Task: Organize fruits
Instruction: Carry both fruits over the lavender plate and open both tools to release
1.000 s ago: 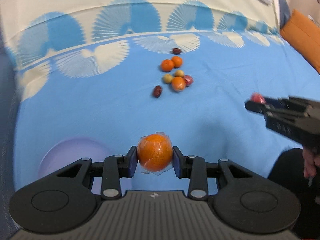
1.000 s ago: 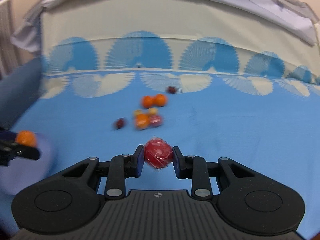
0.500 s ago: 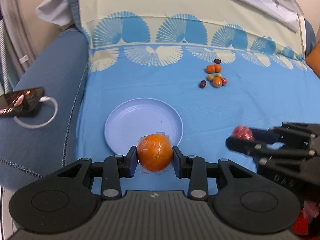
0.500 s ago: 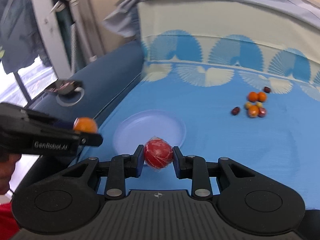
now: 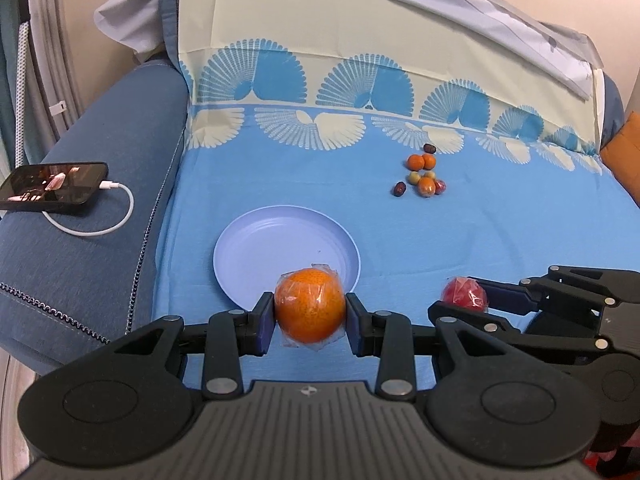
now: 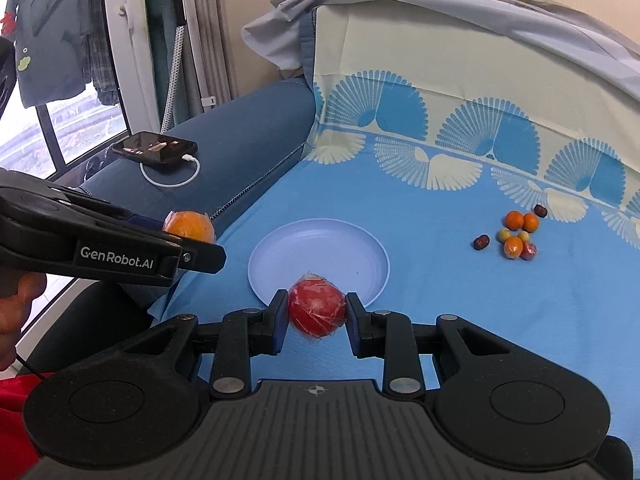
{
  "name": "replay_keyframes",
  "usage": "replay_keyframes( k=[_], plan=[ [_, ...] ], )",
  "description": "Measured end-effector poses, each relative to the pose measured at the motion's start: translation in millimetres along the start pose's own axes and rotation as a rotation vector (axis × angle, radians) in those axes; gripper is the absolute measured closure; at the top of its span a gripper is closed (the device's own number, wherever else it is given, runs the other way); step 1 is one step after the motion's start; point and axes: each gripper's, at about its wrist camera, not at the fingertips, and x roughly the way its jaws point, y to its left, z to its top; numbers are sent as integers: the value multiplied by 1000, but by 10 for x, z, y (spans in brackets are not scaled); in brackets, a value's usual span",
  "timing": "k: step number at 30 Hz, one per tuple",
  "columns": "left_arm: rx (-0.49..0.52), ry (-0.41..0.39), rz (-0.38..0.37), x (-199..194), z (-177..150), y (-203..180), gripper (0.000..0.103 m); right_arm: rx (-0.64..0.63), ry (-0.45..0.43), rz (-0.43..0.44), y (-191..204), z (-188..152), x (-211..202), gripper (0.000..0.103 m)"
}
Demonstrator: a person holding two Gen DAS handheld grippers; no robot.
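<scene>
A: What's nearest?
B: The left gripper [image 5: 310, 317] clamps a wrapped orange [image 5: 310, 305]; the right gripper [image 6: 317, 316] clamps a wrapped red fruit [image 6: 317, 307], both at the near rim of the lilac plate [image 5: 256, 248]

A: Farther?
B: A cluster of small fruits [image 5: 424, 178] on the blue sheet [image 5: 500, 232]; a phone [image 5: 52, 187] on the sofa arm
</scene>
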Motion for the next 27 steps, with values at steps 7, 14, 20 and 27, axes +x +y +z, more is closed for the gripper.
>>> replay_keyframes(
  k=[7, 14, 20, 27],
  plan=[
    [-13, 10, 0, 63, 7, 39, 63, -8, 8, -4, -11, 8, 41, 72],
    [-9, -1, 7, 90, 23, 34, 63, 20, 2, -13, -40, -13, 49, 72],
    [-18, 11, 12, 169, 53, 66, 63, 35, 10, -25, -46, -10, 118, 72],
    [-28, 15, 18, 280, 151, 132, 63, 41, 21, -41, -48, 40, 246, 72]
  ],
)
